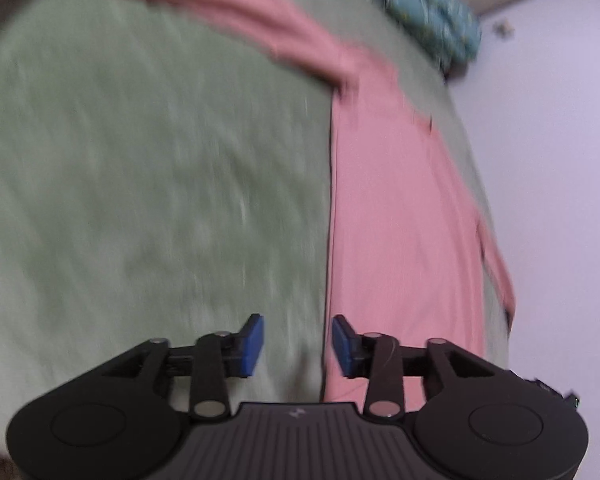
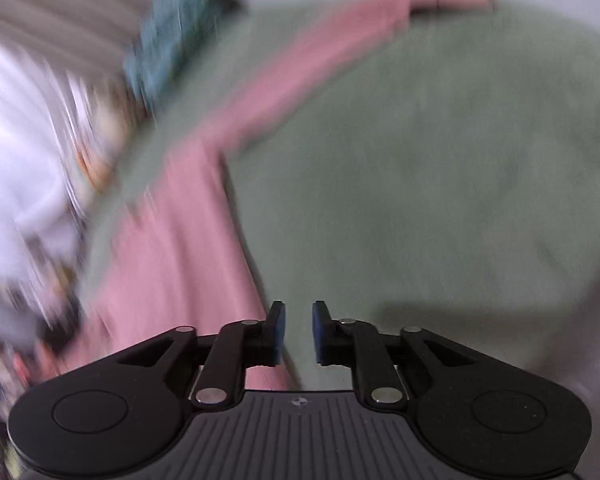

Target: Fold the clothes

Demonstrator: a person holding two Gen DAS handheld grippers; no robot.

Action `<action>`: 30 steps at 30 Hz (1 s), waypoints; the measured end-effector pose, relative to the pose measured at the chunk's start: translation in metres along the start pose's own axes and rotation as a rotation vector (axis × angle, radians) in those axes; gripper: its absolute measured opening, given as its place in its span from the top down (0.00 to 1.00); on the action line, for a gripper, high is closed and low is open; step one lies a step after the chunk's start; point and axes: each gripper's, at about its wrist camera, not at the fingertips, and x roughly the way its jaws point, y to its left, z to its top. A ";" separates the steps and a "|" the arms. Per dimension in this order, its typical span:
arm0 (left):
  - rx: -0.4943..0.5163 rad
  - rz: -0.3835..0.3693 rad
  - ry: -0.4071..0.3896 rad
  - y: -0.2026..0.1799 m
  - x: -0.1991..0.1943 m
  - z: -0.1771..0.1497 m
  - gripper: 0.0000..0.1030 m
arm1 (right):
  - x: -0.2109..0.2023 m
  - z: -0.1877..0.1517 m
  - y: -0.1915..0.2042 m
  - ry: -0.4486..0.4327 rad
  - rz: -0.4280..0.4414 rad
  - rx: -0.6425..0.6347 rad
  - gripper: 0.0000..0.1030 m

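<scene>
A pink long-sleeved garment (image 1: 400,208) lies flat on a green bedspread (image 1: 140,168), its body along the bed's right side and one sleeve (image 1: 228,4) stretched toward the far left. My left gripper (image 1: 298,344) hovers above the garment's straight left edge, open, with nothing between its blue pads. In the blurred right wrist view the same pink garment (image 2: 180,248) lies at the left with a sleeve (image 2: 300,68) reaching up to the right. My right gripper (image 2: 299,332) hangs over the bedspread (image 2: 440,200) beside that edge, jaws a little apart and empty.
A crumpled teal patterned cloth (image 1: 432,20) sits at the bed's far corner, also seen as a teal cloth (image 2: 172,48) in the right wrist view. A pale lilac wall (image 1: 560,160) borders the bed's right side. Blurred white clutter (image 2: 20,160) lies off the bed's left.
</scene>
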 end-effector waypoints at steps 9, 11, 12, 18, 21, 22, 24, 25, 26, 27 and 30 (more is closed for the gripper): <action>-0.018 0.076 0.001 0.023 0.038 0.025 0.52 | 0.158 0.041 0.015 -0.055 0.181 0.294 0.75; -0.061 0.051 -0.001 0.029 0.038 0.026 0.52 | 0.201 0.050 0.019 -0.062 0.163 0.339 0.74; -0.082 0.039 0.000 0.031 0.040 0.028 0.53 | 0.220 0.055 0.023 -0.064 0.139 0.330 0.74; -0.109 0.016 0.016 0.036 0.049 0.034 0.54 | 0.260 0.077 0.042 -0.091 0.063 0.163 0.74; -0.111 0.015 0.022 0.038 0.047 0.034 0.54 | 0.261 0.082 0.043 -0.087 0.056 0.136 0.92; -0.111 0.013 0.026 0.038 0.047 0.034 0.54 | 0.260 0.084 0.043 -0.075 0.054 0.130 0.92; -0.106 0.010 0.034 0.039 0.046 0.035 0.53 | 0.246 0.092 0.045 -0.065 0.053 0.121 0.95; -0.105 0.009 0.035 0.039 0.047 0.035 0.53 | 0.238 0.096 0.045 -0.066 0.059 0.115 0.95; -0.106 0.008 0.036 0.039 0.047 0.035 0.53 | 0.229 0.102 0.049 -0.067 0.044 0.097 0.97; -0.107 0.006 0.037 0.040 0.047 0.035 0.53 | 0.218 0.108 0.054 -0.067 0.020 0.072 0.97; -0.097 0.008 0.035 0.039 0.046 0.034 0.53 | 0.214 0.109 0.058 -0.031 -0.087 0.027 0.97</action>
